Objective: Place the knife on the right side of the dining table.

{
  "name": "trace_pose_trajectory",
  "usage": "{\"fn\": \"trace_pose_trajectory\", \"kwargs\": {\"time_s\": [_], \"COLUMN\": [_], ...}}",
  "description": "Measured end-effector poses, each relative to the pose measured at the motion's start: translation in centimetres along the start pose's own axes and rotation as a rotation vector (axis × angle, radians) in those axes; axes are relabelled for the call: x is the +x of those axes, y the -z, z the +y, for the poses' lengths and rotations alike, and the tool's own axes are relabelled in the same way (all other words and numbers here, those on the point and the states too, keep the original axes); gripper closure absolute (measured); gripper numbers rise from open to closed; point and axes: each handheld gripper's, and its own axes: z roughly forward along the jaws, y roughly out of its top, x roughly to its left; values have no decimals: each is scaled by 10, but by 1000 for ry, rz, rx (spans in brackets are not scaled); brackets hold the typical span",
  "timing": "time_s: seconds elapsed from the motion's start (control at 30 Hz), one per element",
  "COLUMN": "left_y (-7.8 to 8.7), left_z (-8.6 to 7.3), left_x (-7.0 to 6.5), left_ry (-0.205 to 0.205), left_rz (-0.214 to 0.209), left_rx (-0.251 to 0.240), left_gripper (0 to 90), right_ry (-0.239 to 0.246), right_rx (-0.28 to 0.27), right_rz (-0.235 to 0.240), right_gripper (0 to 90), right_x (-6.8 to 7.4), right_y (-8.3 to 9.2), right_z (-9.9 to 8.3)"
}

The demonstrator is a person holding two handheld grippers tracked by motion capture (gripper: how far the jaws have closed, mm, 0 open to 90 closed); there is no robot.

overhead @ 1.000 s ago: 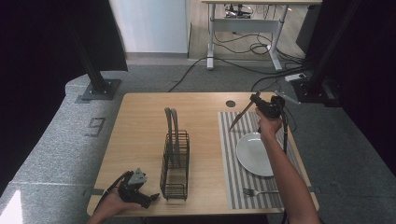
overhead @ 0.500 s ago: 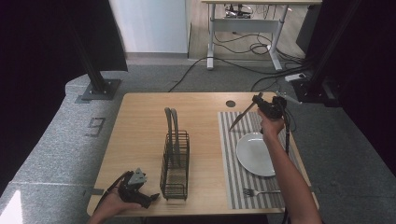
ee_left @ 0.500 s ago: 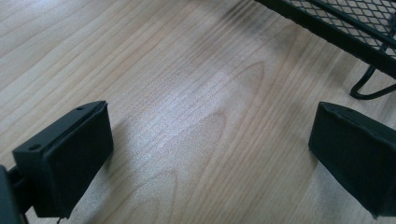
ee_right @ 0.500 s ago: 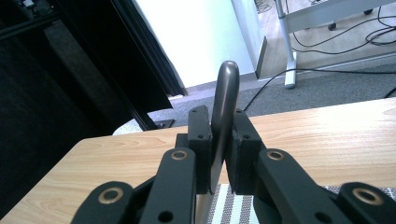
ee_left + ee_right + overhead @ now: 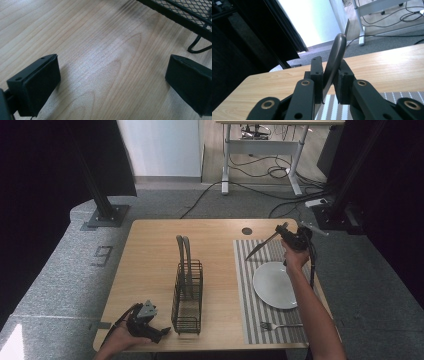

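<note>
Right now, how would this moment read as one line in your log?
right gripper: shut on knife, held above striped placemat | left gripper: open, empty, by wire rack | plate, fork: on placemat

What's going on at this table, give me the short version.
A person works with a gripper in each hand. The right gripper is shut on a knife, held in the air over the far end of the striped placemat. A white plate and a fork lie on that mat. The left gripper rests open on the table beside a black wire rack.
</note>
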Motion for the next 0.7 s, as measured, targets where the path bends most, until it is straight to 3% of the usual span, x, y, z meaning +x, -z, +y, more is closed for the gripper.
{"fn": "trace_pose_trajectory", "kwargs": {"time_s": [0.2, 0.43, 0.7], "left_y": [0, 0, 0], "left_z": [0, 0, 0], "left_x": [0, 0, 0], "left_ry": [0, 1, 0], "left_rz": [0, 0, 0], "left_rx": [0, -1, 0], "left_gripper": [0, 0, 0], "right_ry": [6, -40, -55], "right_rx": [4, 0, 15], "right_rz": [-20, -56, -85], "right_gripper": [776, 762, 748], "right_x": [-4, -16, -20], "right_y": [2, 7, 11], "right_z": [-2, -9, -13]}}
